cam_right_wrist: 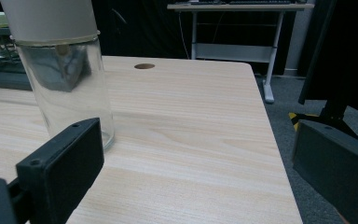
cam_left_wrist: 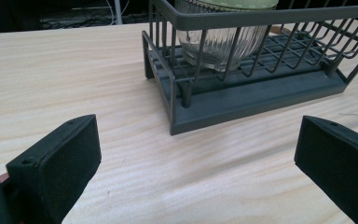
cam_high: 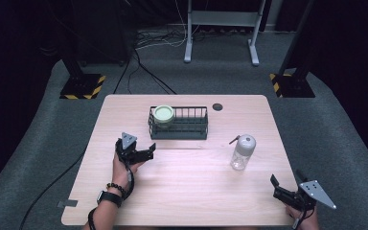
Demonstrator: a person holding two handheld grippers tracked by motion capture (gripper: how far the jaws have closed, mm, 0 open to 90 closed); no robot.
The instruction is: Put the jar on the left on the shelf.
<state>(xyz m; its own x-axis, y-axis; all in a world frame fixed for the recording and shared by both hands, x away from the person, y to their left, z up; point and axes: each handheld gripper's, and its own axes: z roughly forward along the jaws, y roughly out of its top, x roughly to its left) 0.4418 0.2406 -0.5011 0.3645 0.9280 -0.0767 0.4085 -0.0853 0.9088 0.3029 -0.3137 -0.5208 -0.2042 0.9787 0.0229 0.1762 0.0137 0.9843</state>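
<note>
A dark wire basket (cam_high: 191, 125) stands at the back middle of the wooden table (cam_high: 187, 191). A glass jar with a pale green lid (cam_high: 164, 114) sits in its left end. In the left gripper view the ribbed jar (cam_left_wrist: 219, 39) rests inside the basket (cam_left_wrist: 242, 95) just ahead of the jaws. My left gripper (cam_high: 149, 151) (cam_left_wrist: 198, 140) is open and empty, a little in front of the basket's left corner. A clear bottle with a white cap (cam_high: 243, 152) (cam_right_wrist: 67, 79) stands upright at the right. Near the table's front right corner, my right gripper (cam_high: 286, 178) (cam_right_wrist: 196, 149) is open and empty, short of the bottle.
A round cable hole (cam_high: 217, 107) (cam_right_wrist: 144, 66) lies behind the basket's right end. Beyond the table on the grey floor are a white desk frame (cam_high: 220, 33), two black stands with yellow-black striped bases (cam_high: 81, 86), and cables (cam_high: 143, 67).
</note>
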